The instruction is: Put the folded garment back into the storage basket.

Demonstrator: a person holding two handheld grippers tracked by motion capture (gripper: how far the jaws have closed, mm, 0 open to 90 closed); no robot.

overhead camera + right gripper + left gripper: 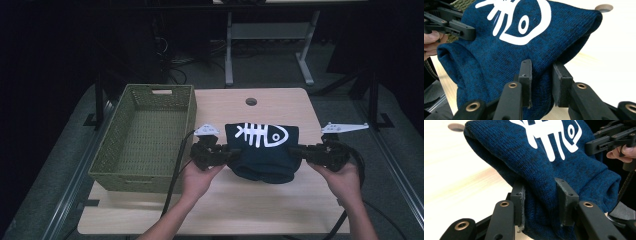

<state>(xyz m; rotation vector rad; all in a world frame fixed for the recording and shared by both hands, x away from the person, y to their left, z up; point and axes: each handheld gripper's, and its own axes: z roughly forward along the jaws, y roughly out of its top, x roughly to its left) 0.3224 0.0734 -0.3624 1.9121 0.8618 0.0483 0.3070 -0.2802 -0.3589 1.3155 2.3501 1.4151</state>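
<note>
A folded dark blue knit garment (262, 152) with a white fish-skeleton print hangs between my two grippers, lifted off the light wooden table (210, 210). My left gripper (231, 154) is shut on the garment's left edge; in the left gripper view the blue knit (541, 170) is pinched between my pads (540, 202). My right gripper (296, 152) is shut on the right edge, and in the right gripper view the fabric (506, 55) bunches between the pads (541, 83). The garment's lower fold sags toward the table. Each gripper view also shows the other gripper across the cloth.
A green woven basket (117, 160) stands on the table's left side, close to my left hand. A round hole (251, 101) sits in the tabletop near the far edge. Black cables trail from both grippers. Table legs and dark floor lie beyond.
</note>
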